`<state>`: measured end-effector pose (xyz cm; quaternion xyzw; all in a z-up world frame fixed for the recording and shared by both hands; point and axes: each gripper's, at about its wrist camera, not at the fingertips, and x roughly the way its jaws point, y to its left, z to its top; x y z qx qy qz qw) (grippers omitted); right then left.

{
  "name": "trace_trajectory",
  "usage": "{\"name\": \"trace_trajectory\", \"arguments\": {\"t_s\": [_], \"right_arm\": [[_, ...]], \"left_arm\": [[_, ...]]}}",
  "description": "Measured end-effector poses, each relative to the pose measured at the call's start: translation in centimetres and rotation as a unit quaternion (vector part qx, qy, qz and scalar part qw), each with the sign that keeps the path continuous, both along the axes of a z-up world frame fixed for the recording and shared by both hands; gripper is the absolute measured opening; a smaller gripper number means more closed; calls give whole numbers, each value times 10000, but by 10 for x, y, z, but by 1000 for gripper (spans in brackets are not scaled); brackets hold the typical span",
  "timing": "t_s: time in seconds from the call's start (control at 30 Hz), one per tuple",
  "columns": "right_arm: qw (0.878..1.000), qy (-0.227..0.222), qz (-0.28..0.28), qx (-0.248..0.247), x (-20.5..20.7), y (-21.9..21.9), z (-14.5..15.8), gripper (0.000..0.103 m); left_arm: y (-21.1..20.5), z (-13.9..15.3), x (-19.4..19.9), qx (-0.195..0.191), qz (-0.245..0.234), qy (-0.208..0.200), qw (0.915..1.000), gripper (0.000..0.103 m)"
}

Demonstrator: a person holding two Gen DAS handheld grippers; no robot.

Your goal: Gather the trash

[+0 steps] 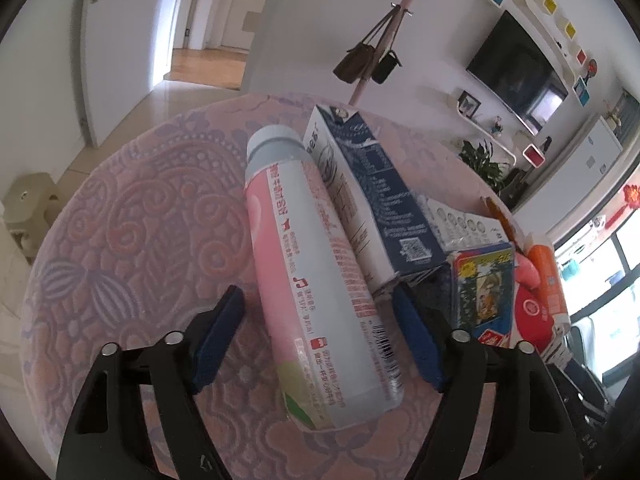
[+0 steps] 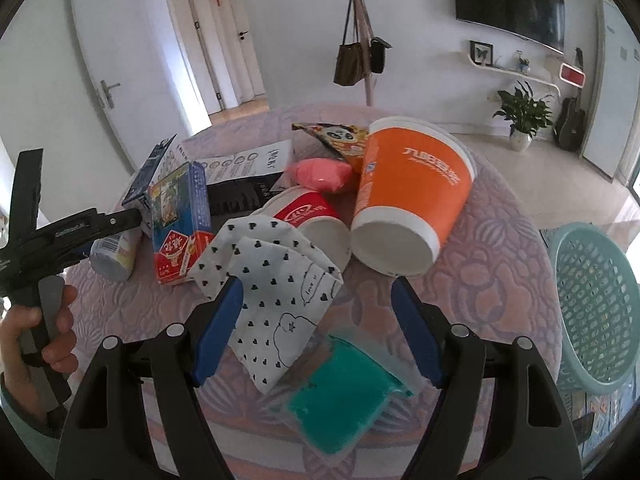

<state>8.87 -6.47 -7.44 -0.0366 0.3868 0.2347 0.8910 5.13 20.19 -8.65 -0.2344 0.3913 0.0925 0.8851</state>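
A pink and pale blue bottle (image 1: 316, 280) lies on the round table (image 1: 132, 216), its body between the open fingers of my left gripper (image 1: 320, 300). A dark blue carton (image 1: 376, 196) lies against it. My right gripper (image 2: 318, 292) is open over a white heart-print pouch (image 2: 276, 292) and a teal packet (image 2: 340, 404). Beyond lie an orange paper cup (image 2: 408, 196), a red cup (image 2: 312, 216), a pink item (image 2: 320, 174), a snack bag (image 2: 340, 138) and a blue-red box (image 2: 180, 220). The left gripper also shows in the right wrist view (image 2: 120, 218).
A teal mesh basket (image 2: 596, 312) stands at the table's right side. A coat stand with bags (image 2: 362, 60) rises behind the table. A beige stool (image 1: 28, 200) sits on the floor to the left. A potted plant (image 2: 524, 116) stands by the wall.
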Motion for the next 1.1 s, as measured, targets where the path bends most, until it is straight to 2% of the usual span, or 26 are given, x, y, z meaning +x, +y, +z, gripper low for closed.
{"name": "trace_trajectory", "arguments": {"t_s": [0.03,0.1,0.17,0.2,0.3,0.57,0.83,1.0,1.1], "right_arm": [[10000,3,33,-35,0,2,-1,57],[9999,-12,124,-100,-2,7,-1,36],[9997,-86,181,-146,-5,10,0,31],[9995,-159,212,-175,-8,12,1,24],[9990,-285,287,-201,-16,16,3,13],[9967,-658,470,-118,-38,20,15,6],[9948,-905,476,-21,-48,16,33,5],[9935,-1055,428,96,-52,13,46,5],[9923,-1167,387,163,-54,10,55,5]], "left_arm": [[0,-1,-1,14,-11,-25,10000,70],[0,-1,-3,67,0,-23,10000,66],[-2,-1,-4,19,-25,-63,10000,61],[-2,-1,-5,-72,-60,-104,9999,57],[-1,-2,-12,-84,-13,-147,9999,53],[-2,6,-44,-203,144,-637,9977,49],[-6,27,-69,-388,232,-1185,9919,48],[-7,43,-84,-537,240,-1589,9855,48],[-13,57,-89,-487,172,-1772,9828,48]]}}
